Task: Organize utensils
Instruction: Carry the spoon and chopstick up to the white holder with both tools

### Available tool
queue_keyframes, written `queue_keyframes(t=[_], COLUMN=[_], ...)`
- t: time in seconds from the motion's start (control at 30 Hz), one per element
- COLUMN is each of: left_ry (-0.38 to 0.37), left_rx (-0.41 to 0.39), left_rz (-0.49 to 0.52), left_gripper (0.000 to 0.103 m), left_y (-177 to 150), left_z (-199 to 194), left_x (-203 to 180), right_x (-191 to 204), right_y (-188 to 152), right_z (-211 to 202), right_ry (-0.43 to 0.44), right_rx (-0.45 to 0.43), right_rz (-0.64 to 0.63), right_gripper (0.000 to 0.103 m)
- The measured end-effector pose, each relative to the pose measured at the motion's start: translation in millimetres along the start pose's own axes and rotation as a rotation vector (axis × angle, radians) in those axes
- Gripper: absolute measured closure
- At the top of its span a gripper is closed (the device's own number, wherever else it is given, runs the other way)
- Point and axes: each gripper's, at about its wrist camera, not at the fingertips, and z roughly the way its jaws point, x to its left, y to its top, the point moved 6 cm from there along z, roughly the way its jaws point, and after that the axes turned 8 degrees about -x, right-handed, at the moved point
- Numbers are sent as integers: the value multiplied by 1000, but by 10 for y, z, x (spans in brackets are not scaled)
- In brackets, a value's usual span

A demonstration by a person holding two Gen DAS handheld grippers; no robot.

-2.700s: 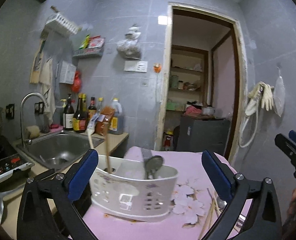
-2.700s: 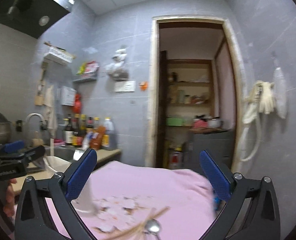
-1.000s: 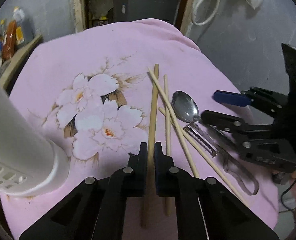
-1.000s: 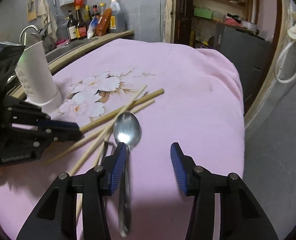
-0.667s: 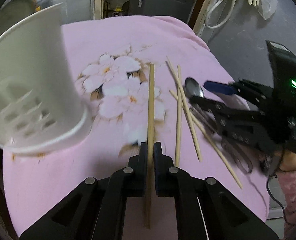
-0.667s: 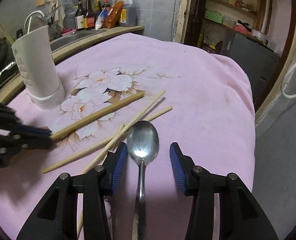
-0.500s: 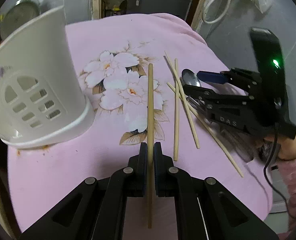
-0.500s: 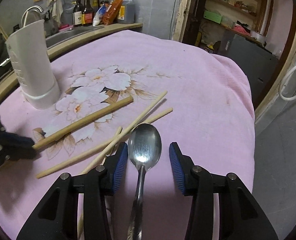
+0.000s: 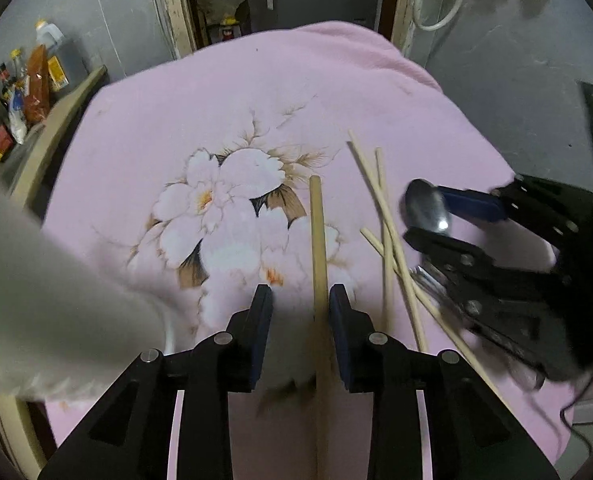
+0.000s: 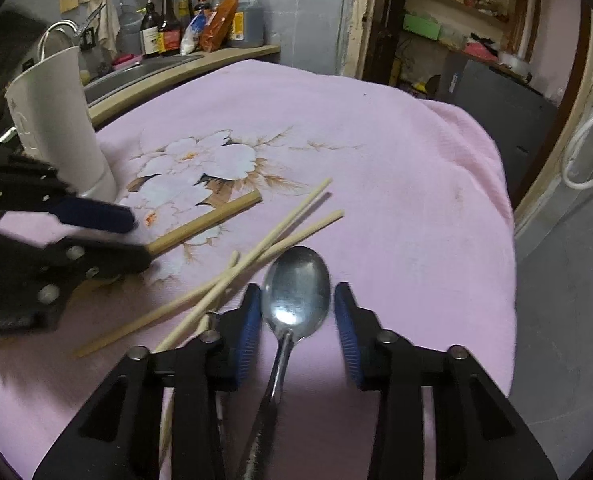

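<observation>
The left tool point(image 9: 299, 304) has just been opened, releasing the thick stick point(image 9: 319, 240) near the holder point(image 10: 56, 120). The right tool point(image 10: 296, 312), ungripped and just narrowing, straddles the spoon point(image 10: 296, 280). Its handle is best centred before clamping.

The right gripper point(image 10: 298, 322), its fingers just closing in, straddles the spoon point(image 10: 294, 292) without touching it.

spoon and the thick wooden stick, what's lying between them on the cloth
Three thin chopsticks, crossed in a loose pile on the pink cloth, lie between the spoon and the thick wooden stick. Both wrist views show it, the right one most clearly.
</observation>
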Motion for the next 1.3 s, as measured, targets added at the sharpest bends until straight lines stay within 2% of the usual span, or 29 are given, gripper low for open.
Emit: queue_keyframes(t=[0.1, 0.13, 0.17, 0.2, 0.33, 0.43, 0.47, 0.5, 0.67, 0.73, 0.93, 1.03, 1.3], left_ry=[12, 18, 14, 3, -44, -87, -92, -94, -78, -77, 0, 34, 90], left_rx=[10, 13, 7, 8, -35, -150, -212, -245, -511, -576, -796, -881, -1081], left_rz=[52, 63, 60, 55, 3, -26, -33, -33, -69, -86, -158, -185, -190], left_gripper=[78, 81, 94, 98, 98, 98, 98, 98, 98, 98, 98, 98, 98], left_y=[29, 32, 25, 14, -19, -60, -87, -89, -208, -233, -295, -325, -281], left_z=[56, 59, 40, 69, -40, -340, -490, -574, -1069, -1182, -1625, -1828, -2360], left_x=[-40, -52, -57, -65, -97, -133, -143, -162, -161, -166, -42, 77, 332], right_x=[-9, 1, 5, 7, 22, 72, 99, 119, 256, 299, 409, 457, 621], right_y=[3, 4, 5, 5, -4, -14, -17, -21, -24, -16, 76, 191, 592], right_z=[-18, -30, -51, -76, -235, -464, -534, -588, -907, -1019, -1395, -1592, -1854], right_ry=[5, 3, 2, 2, -6, -41, -57, -72, -146, -180, -260, -284, -239], right_rx=[-10, -13, -20, -30, -90, -171, -196, -216, -359, -419, -605, -701, -845], right_rz=[12, 12, 13, 15, 14, -18, -33, -45, -94, -110, -119, -118, -99], right_gripper=[72, 72, 72, 72, 72, 72, 72, 72, 72, 72, 72, 72, 72])
